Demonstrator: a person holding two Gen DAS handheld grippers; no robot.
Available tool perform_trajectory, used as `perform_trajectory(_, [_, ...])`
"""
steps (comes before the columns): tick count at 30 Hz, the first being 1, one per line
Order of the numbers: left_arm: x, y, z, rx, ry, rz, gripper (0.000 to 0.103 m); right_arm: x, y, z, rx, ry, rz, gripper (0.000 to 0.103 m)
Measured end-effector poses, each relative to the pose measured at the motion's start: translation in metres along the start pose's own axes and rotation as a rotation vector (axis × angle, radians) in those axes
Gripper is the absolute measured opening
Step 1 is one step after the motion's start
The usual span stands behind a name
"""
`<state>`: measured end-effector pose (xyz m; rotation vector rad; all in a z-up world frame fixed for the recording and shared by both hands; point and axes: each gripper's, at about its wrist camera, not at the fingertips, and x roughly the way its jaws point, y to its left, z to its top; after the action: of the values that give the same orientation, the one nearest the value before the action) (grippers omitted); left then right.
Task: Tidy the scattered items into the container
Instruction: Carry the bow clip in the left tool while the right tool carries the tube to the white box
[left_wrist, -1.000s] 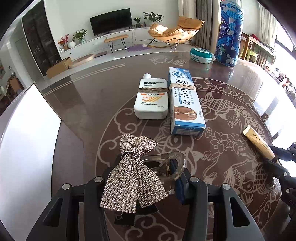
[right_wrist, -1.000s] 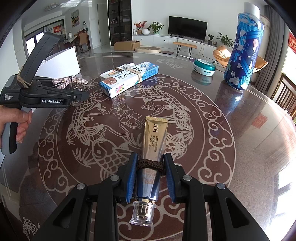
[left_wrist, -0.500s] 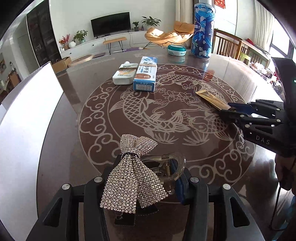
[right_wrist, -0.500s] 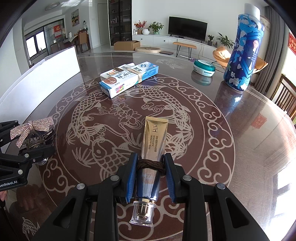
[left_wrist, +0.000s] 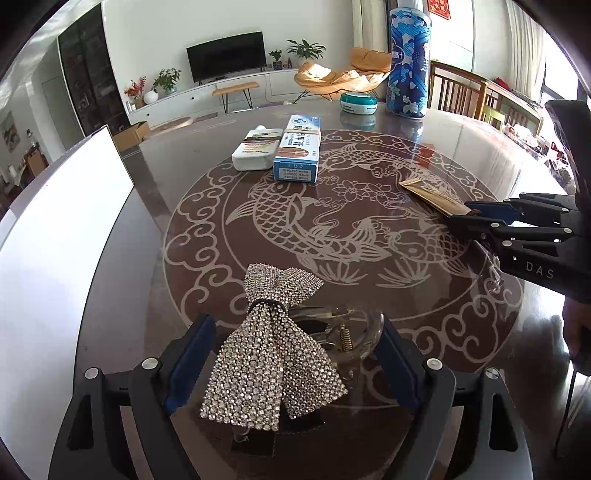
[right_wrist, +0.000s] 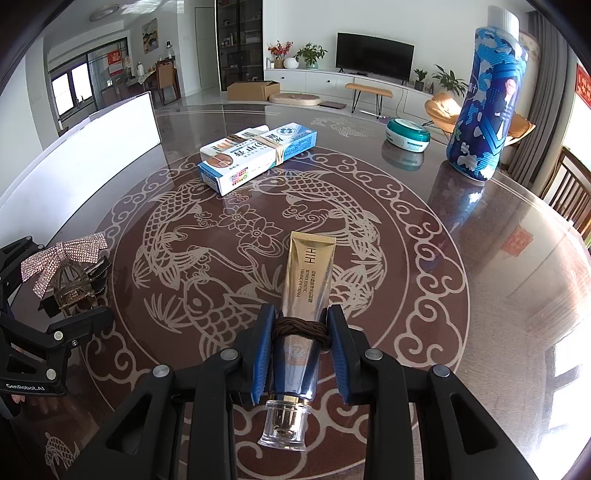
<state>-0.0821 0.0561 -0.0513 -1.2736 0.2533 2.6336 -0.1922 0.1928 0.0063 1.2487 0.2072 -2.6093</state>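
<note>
The left gripper (left_wrist: 291, 365) has just been opening, and its blue pads now stand apart on both sides of the rhinestone bow hair clip (left_wrist: 273, 354). They no longer press it. Compared with a second ago, this gripper has travelled across the worktop (left_wrist: 369, 258), and the clip sits low on the dark surface, beside the white container (left_wrist: 55, 258), not inside it. I judge this to be a release short of the goal, so the clip must be moved again. The right gripper (right_wrist: 301, 347) stays clamped on the gold cream tube (right_wrist: 306, 291), which lies on the worktop and waits for its turn.
</note>
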Motion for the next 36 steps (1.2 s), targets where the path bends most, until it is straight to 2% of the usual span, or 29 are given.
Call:
perform_trajectory(4, [0.003, 0.004, -0.001, -0.033, 0.014, -0.025, 0.088, 0.000, 0.000, 0.000, -0.001, 0.000, -0.001, 0.030])
perform_trajectory(7, [0.005, 0.009, -0.002, -0.066, 0.027, -0.021, 0.095, 0.000, 0.000, 0.000, -0.002, 0.000, -0.003, 0.030])
perform_trajectory(12, [0.006, 0.009, -0.003, -0.069, 0.032, -0.019, 0.099, 0.000, 0.001, 0.000, -0.003, -0.001, -0.003, 0.030])
perform_trajectory(13, [0.007, 0.008, -0.003, -0.069, 0.037, -0.018, 0.103, 0.000, 0.001, 0.000, -0.003, -0.001, -0.004, 0.030])
perform_trajectory(19, [0.008, 0.009, -0.003, -0.072, 0.041, -0.017, 0.103, -0.001, -0.001, 0.000, 0.005, 0.000, 0.006, 0.030])
perform_trajectory(21, [0.008, 0.009, -0.003, -0.072, 0.041, -0.017, 0.103, -0.001, -0.002, 0.000, 0.010, 0.000, 0.030, 0.030])
perform_trajectory(25, [0.008, 0.009, -0.003, -0.072, 0.041, -0.017, 0.103, -0.011, -0.002, -0.011, 0.030, -0.008, 0.166, 0.032])
perform_trajectory(28, [0.008, 0.009, -0.003, -0.072, 0.041, -0.017, 0.103, -0.021, -0.011, -0.024, 0.067, -0.013, 0.198, 0.033])
perform_trajectory(30, [0.008, 0.009, -0.003, -0.072, 0.041, -0.017, 0.103, -0.025, -0.020, -0.029, 0.096, -0.019, 0.199, 0.052])
perform_trajectory(31, [0.008, 0.009, -0.003, -0.072, 0.041, -0.017, 0.103, -0.026, -0.024, -0.031, 0.097, -0.016, 0.189, 0.068])
perform_trajectory(32, [0.008, 0.009, -0.003, -0.072, 0.041, -0.017, 0.103, -0.026, -0.026, -0.032, 0.091, -0.012, 0.178, 0.072])
perform_trajectory(36, [0.008, 0.009, -0.003, -0.070, 0.042, -0.024, 0.103, -0.026, -0.024, -0.029, 0.034, 0.024, 0.165, 0.072])
